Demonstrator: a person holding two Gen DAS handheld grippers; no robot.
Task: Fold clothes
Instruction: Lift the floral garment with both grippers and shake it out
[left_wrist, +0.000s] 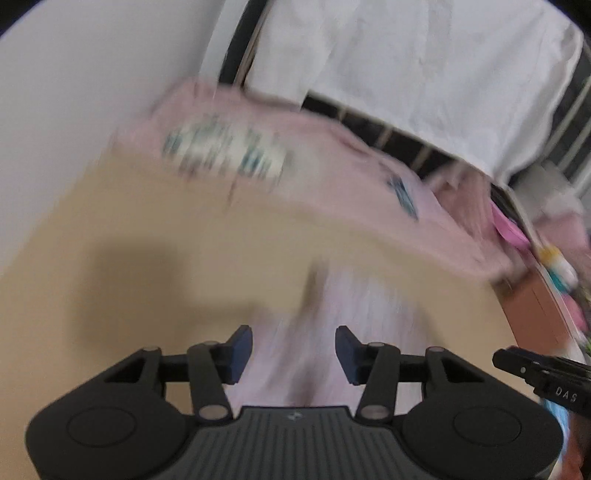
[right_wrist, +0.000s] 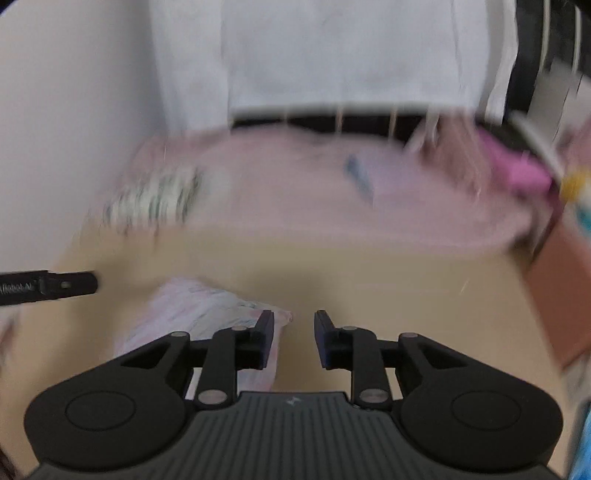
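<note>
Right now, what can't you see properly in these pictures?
- Print on the pink shirt: smeared by blur in both views.
- Small pale cloth: the left gripper and right gripper cover its near end.
- Bright things at the table's right edge: blurred and cut off.

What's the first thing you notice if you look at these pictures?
Probably the big pink garment with a printed patch, spread across the far side of the tan table. Nearer, a small pale folded cloth lies by the open right gripper. The left gripper is open above it too.
</note>
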